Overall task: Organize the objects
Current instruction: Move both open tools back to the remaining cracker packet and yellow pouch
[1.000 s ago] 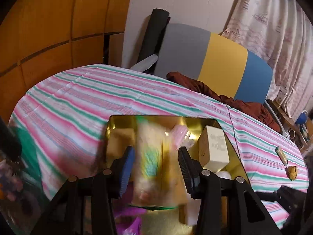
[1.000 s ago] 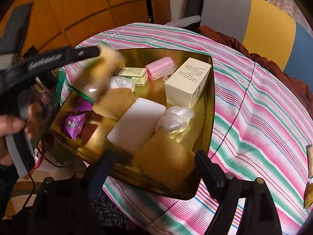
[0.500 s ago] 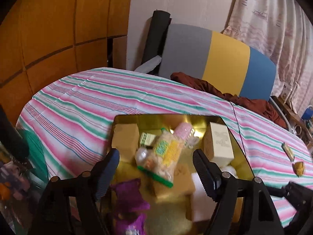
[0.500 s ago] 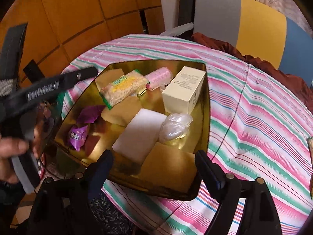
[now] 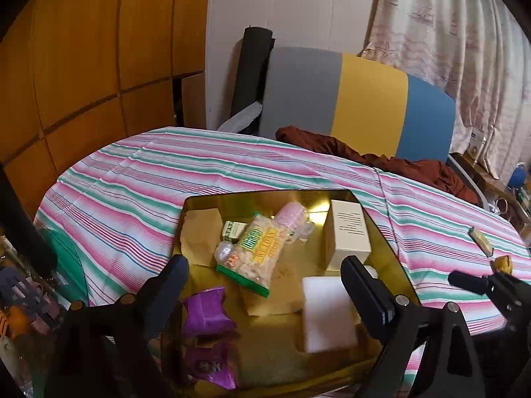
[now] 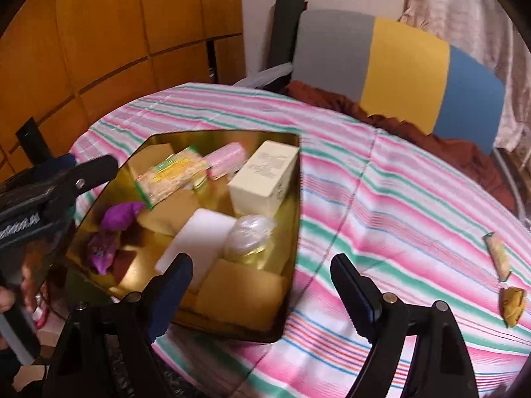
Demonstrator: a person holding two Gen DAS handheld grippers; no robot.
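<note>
Snack pkt point(image 5: 257, 248) now out of left tool point(image 5: 265, 272), flat in gold tray point(image 5: 391, 258); jaws opening, empty; right tool point(image 6: 262, 278) open, empty.

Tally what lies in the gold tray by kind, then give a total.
In the gold tray:
Purple packets: 2
Boxes: 2
Snack bag: 1
Pink roll: 1
White block: 1
Clear wrapped bundles: 2
Total: 9
</note>
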